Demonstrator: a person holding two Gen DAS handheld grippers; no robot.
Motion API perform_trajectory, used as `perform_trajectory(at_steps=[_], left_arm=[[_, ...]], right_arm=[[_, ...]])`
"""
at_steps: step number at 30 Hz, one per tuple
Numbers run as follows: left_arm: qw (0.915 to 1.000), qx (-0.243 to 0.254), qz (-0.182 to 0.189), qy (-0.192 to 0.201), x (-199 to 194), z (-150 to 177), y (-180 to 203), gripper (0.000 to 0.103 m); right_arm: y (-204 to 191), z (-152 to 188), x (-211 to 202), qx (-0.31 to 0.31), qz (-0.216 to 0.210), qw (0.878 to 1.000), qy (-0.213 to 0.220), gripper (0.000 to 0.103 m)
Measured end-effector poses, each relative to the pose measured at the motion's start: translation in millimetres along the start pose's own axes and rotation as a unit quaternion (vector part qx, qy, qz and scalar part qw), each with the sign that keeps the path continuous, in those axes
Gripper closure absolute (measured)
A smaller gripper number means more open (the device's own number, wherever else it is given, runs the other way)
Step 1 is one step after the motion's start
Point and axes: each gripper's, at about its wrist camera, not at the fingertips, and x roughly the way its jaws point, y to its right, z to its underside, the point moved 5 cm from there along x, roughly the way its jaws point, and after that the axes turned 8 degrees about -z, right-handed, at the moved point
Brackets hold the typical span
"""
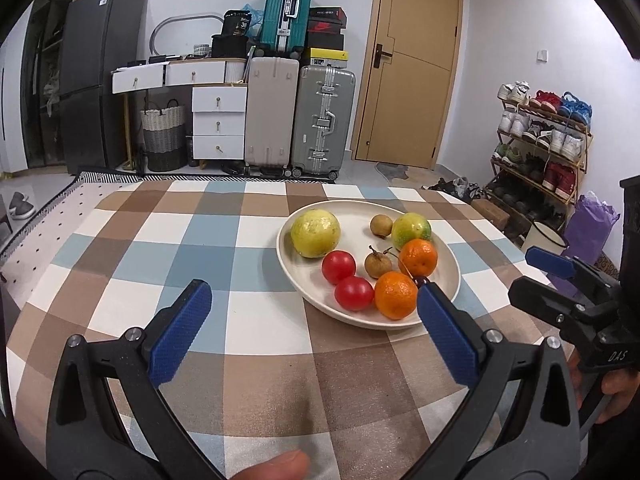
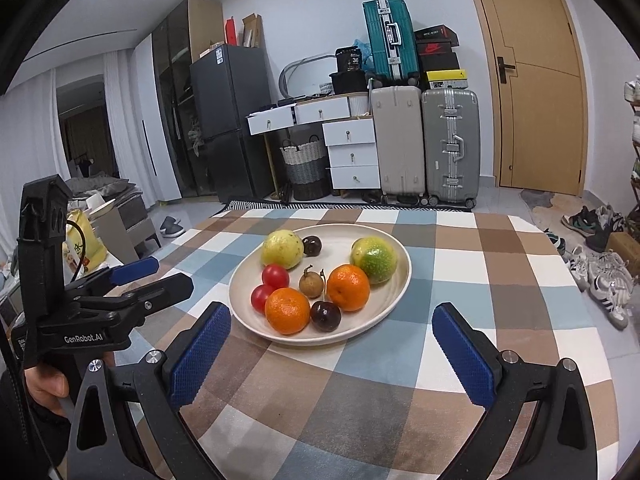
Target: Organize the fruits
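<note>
A cream plate on the checked tablecloth holds the fruit: a yellow guava, a green-yellow citrus, two oranges, two red tomatoes, brown longans and dark plums. My left gripper is open and empty, just in front of the plate's near-left rim. My right gripper is open and empty, in front of the plate; it shows at the right of the left wrist view.
The checked tablecloth covers the table. Behind it stand suitcases, a white drawer unit, a black fridge and a door. A shoe rack is at the right.
</note>
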Motion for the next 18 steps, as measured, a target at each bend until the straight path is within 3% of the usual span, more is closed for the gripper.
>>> perform_trajectory(at_steps=[18], left_arm=[[0.9999, 0.013, -0.005, 0.008, -2.6, 1.3, 8.7, 0.001]], right_arm=[[0.1, -0.4, -0.7, -0.006, 0.015, 1.0, 0.008, 0.0]])
